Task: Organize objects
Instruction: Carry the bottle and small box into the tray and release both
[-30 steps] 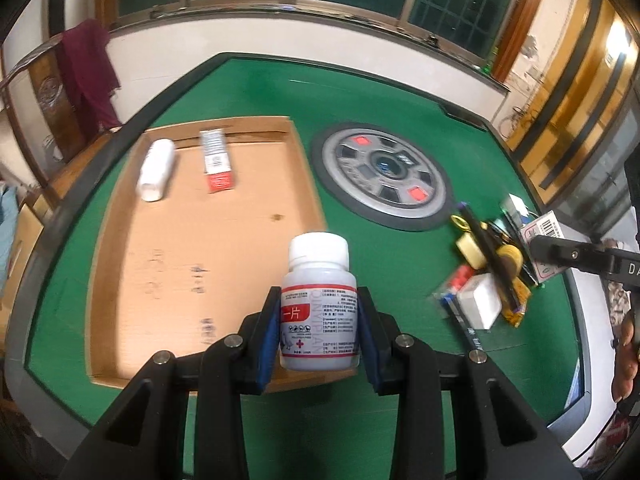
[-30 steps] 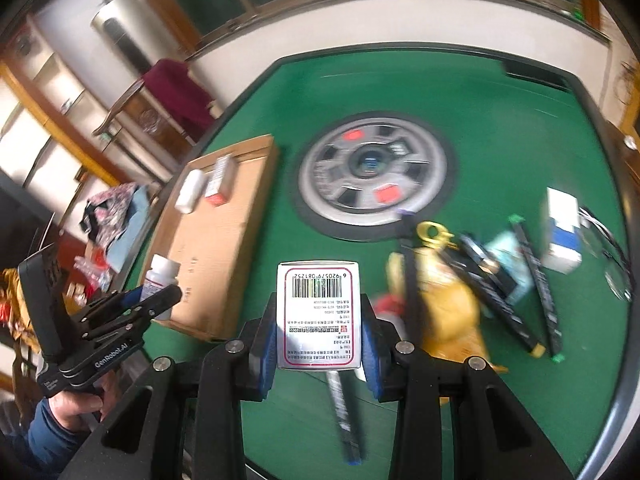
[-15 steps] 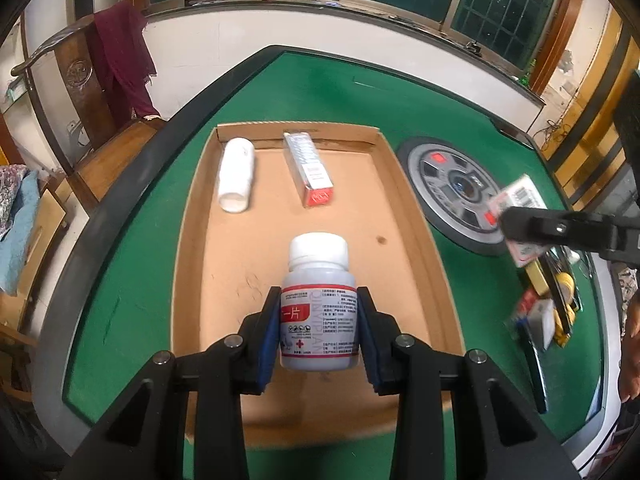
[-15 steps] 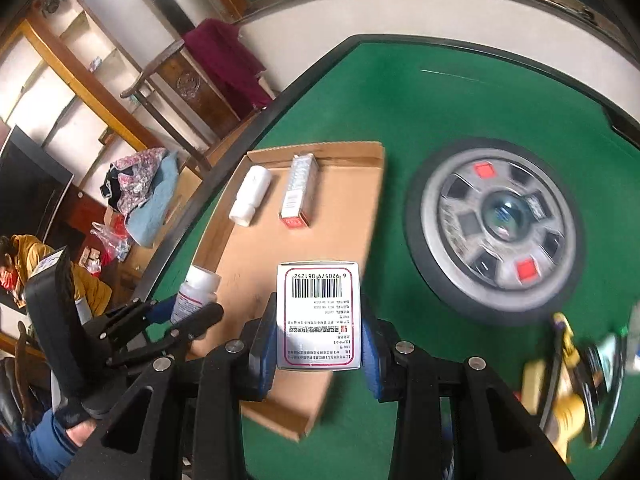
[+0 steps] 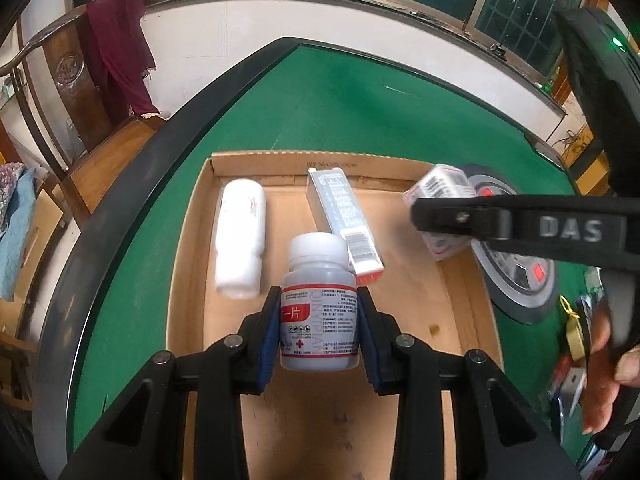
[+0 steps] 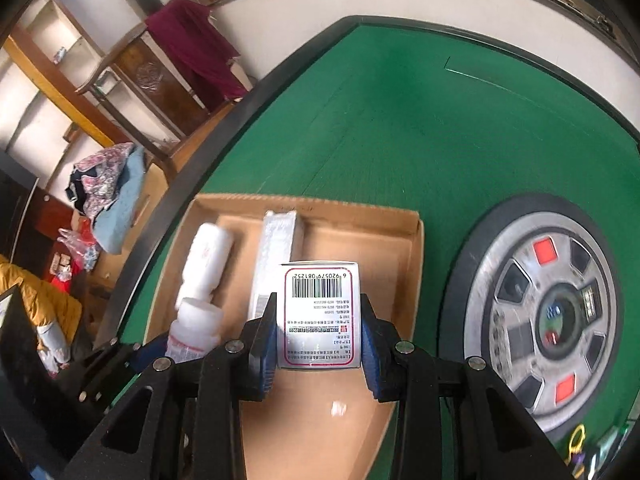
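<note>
A white pill bottle (image 5: pixel 318 304) is clamped upright between the jaws of the left gripper (image 5: pixel 319 334) and is held over the middle of the cardboard tray (image 5: pixel 460 304), which lies near the left edge of the green bench (image 5: pixel 340 100). A small barcoded box (image 6: pixel 319 316) is clamped in the jaws of the right gripper (image 6: pixel 319 334) and is carried in over the tray's right edge. Both items are judged to be held above open cardboard so that they can be set down beside the white bottle (image 5: pixel 240 236) and the long silver box (image 5: pixel 344 220) lying along the tray's far side. Both grippers are pointed forward and tilted downward toward the tray, the right one crossing in front of the left.
</note>
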A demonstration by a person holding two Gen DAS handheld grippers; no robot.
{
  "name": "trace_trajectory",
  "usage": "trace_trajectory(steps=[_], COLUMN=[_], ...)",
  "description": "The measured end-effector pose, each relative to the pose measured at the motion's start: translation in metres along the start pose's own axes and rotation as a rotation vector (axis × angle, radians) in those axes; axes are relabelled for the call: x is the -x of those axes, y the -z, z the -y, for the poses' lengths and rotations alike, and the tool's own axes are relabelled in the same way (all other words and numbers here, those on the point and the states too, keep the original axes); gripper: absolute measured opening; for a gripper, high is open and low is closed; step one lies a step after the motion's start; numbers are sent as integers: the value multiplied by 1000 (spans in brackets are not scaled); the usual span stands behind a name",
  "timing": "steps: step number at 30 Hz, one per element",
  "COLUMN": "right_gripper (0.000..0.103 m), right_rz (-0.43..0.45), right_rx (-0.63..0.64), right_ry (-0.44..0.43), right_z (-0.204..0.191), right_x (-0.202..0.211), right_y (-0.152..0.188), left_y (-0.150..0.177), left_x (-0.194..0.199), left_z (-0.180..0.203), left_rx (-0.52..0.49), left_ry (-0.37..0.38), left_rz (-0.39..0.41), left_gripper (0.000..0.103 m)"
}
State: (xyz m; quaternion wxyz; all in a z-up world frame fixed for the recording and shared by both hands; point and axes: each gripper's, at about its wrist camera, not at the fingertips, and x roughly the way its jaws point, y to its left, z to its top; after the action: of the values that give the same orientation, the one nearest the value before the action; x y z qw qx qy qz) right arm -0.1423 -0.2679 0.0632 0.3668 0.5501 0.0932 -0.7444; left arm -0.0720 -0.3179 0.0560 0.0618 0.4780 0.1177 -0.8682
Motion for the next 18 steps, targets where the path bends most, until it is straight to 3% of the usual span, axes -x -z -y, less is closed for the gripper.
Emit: trace_trajectory(steps=[15, 18], right_gripper=[40, 45], right_rz=[-34, -41], right_rx=[-24, -31], right_ry=[18, 7], right_z=[2, 3], right_x=[-36, -34], right_y=[-23, -23], left_y=[-9, -10], left_x=[-30, -30], left_z=[-8, -10], left_rx=[18, 31], left_ry=[-32, -26], left_rz=[-7, -3], left_gripper=[34, 35])
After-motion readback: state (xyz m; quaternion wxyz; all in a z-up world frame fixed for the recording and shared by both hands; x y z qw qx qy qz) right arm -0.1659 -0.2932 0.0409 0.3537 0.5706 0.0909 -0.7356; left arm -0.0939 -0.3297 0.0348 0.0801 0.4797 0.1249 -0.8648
